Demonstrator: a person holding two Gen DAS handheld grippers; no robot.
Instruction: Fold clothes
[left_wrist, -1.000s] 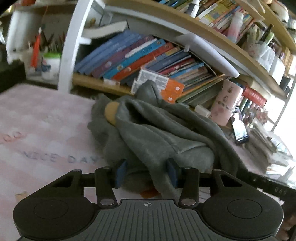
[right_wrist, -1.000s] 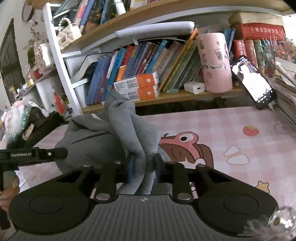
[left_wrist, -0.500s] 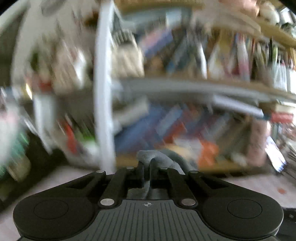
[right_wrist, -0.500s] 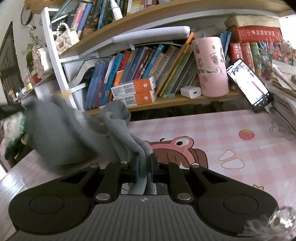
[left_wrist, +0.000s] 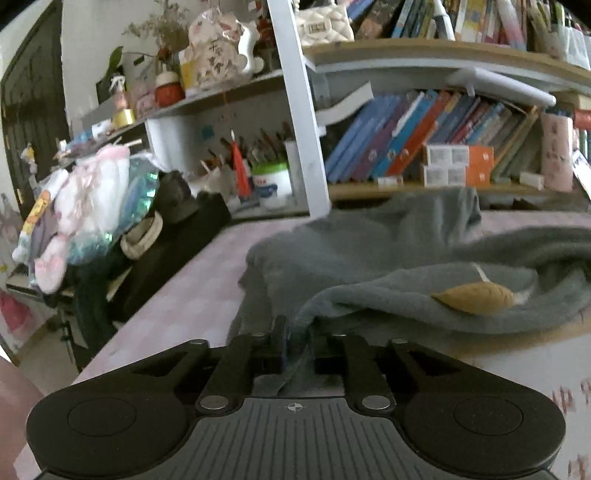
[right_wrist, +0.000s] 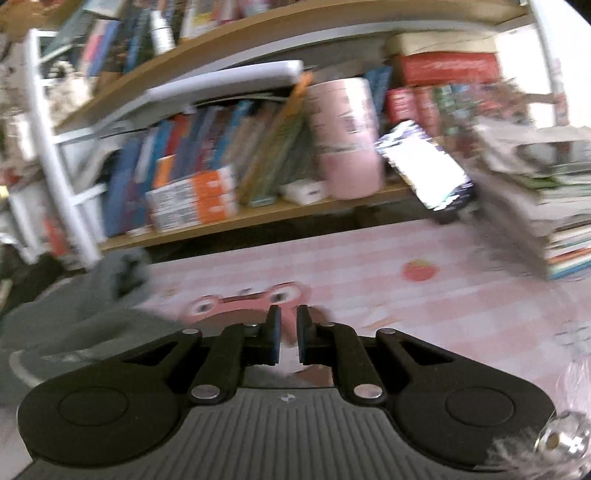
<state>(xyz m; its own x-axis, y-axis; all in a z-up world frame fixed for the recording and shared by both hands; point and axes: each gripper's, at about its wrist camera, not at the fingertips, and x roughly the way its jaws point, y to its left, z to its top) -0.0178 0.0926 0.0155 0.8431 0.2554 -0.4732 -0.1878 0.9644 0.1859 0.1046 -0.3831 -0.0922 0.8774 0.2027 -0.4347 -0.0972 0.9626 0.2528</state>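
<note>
Right wrist view: pink checked tablecloth (right_wrist: 424, 314) below crowded bookshelf (right_wrist: 258, 218).

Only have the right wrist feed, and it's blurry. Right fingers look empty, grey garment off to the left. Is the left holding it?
Observer: Yes. The left gripper is shut on an edge of the grey garment.
Operator: Bunched or laid out?
Observer: Mostly spread over the pink table, with some folds.
Operator: Any landmark on it?
Observer: A tan patch faces up near the front fold.
</note>
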